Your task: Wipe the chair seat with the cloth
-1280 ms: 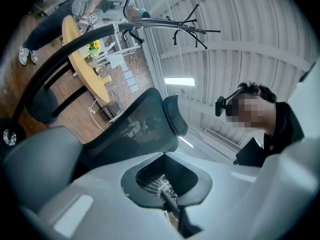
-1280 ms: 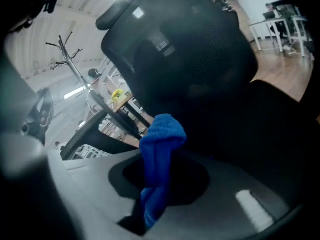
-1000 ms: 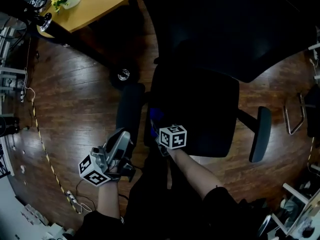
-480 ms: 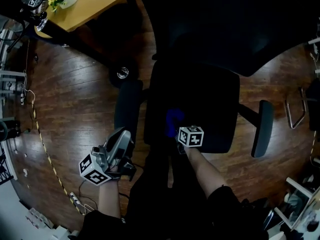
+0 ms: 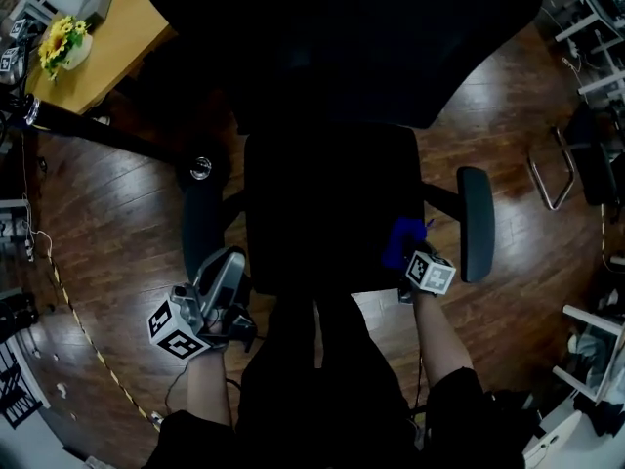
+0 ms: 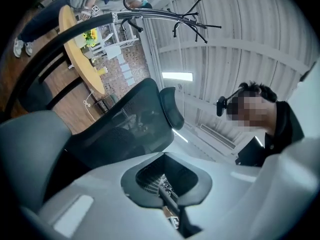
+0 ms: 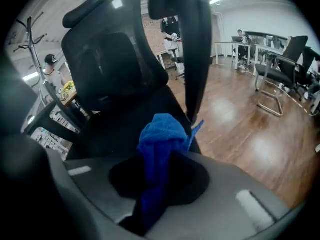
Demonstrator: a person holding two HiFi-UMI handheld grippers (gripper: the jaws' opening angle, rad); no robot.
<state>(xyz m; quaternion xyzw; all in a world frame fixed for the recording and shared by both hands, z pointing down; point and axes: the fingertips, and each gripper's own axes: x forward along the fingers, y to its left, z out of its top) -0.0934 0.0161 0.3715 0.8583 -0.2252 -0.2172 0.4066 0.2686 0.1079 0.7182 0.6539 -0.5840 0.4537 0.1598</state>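
Below the head camera, the dark chair seat (image 5: 327, 203) fills the middle of the picture over a wooden floor (image 5: 117, 213). At about 4 o'clock on the seat, near its right front corner, the right gripper (image 5: 412, 256) pins the blue cloth (image 5: 400, 240) onto the cushion, just inside the right armrest (image 5: 476, 223). At 8 o'clock, off the seat and beside the left armrest (image 5: 200, 231), the left gripper (image 5: 227, 268) hangs over the floor. A table (image 5: 117, 42) with yellow flowers (image 5: 61, 37) sits at 10 o'clock

Along the left gripper view, the left gripper (image 6: 167, 204) points upward, its jaws brought together with nothing between them; the mesh chair back (image 6: 125, 129) lies at 10 o'clock and a person (image 6: 272, 129) at 3 o'clock

Along the right gripper view, the right gripper (image 7: 160, 184) is clamped tight on the cloth (image 7: 161, 139), which bunches up out of the jaws at 12 o'clock against the seat (image 7: 115, 129); the floor (image 7: 240, 119) spreads at 3 o'clock
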